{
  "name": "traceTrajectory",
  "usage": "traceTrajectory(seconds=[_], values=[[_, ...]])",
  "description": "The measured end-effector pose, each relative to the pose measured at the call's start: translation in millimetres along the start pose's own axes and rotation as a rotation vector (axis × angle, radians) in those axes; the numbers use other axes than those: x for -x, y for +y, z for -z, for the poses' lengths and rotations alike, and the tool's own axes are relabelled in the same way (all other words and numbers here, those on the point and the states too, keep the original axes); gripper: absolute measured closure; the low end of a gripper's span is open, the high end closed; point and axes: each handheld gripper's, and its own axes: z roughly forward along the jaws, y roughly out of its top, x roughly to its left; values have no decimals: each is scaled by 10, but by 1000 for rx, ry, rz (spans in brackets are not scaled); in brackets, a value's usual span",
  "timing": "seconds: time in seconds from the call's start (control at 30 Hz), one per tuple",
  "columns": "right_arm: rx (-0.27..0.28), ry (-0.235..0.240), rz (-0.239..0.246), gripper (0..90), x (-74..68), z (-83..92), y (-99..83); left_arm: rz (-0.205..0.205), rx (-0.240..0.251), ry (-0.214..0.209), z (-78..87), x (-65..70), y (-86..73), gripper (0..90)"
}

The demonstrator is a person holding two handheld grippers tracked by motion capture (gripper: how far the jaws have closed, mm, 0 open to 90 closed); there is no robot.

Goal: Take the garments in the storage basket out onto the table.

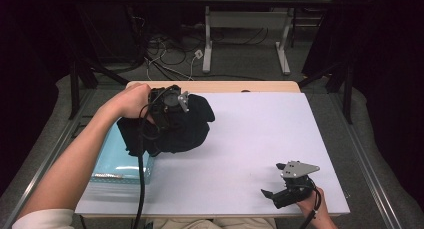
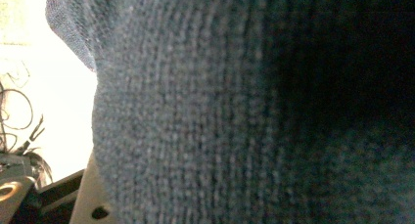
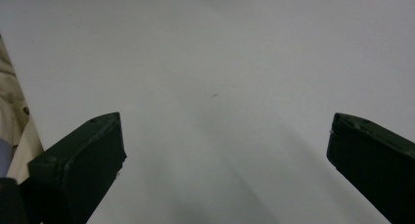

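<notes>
A black knit cloth [image 1: 187,131] is bunched up at the left of the white table [image 1: 260,134], partly over a pale teal folded stack [image 1: 117,164]. My left gripper [image 1: 175,103] is pushed into the top of the cloth, its jaws hidden in the fabric and shut on it. In the left gripper view the dark knit cloth [image 2: 220,111] hangs right against the camera. My right gripper [image 1: 272,179] rests at the table's near right corner, open, with only bare table between its jaws [image 3: 220,160].
The teal stack reaches the table's left edge. A wooden strip [image 1: 225,86] runs along the far edge. Beyond it are the white legs of another table [image 1: 207,44] and loose cables [image 1: 165,54] on the floor.
</notes>
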Motion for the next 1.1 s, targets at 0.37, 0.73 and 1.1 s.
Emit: traceTrajectory(seconds=[0.37, 0.73, 1.1], values=[[2, -7, 2, 3, -8, -3, 0, 7, 7, -12, -145, 35, 162, 414], [-1, -4, 10, 3, -7, -5, 1, 0, 17, -3, -275, 64, 285, 413], [2, -3, 7, 3, -11, -8, 1, -5, 22, -4, -345, 76, 406, 412]])
